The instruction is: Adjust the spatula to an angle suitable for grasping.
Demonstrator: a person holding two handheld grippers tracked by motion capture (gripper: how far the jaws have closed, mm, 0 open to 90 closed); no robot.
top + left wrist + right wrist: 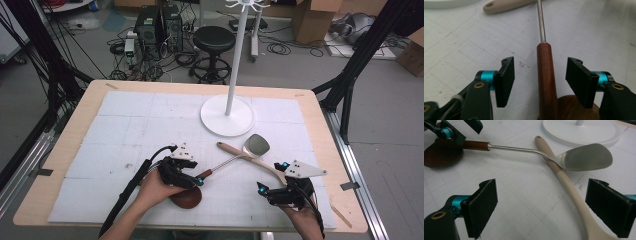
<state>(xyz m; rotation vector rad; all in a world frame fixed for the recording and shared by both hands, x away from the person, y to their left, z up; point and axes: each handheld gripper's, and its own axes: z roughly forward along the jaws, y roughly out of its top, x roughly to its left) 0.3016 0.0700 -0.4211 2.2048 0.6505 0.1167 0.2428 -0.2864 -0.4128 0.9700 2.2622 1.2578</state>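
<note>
We look down on a white-covered table [125,115]. Our left gripper [540,82] sits low over the reddish wooden handle [546,75] of a metal spatula [584,157]. Its jaws stand apart on either side of the handle, with a gap on both sides. The spatula's blade rests across a pale wooden spoon [566,182], near the round base of a white stand [227,115]. Our right gripper [541,205] hovers near the spoon's lower end, jaws spread wide and holding nothing.
</note>
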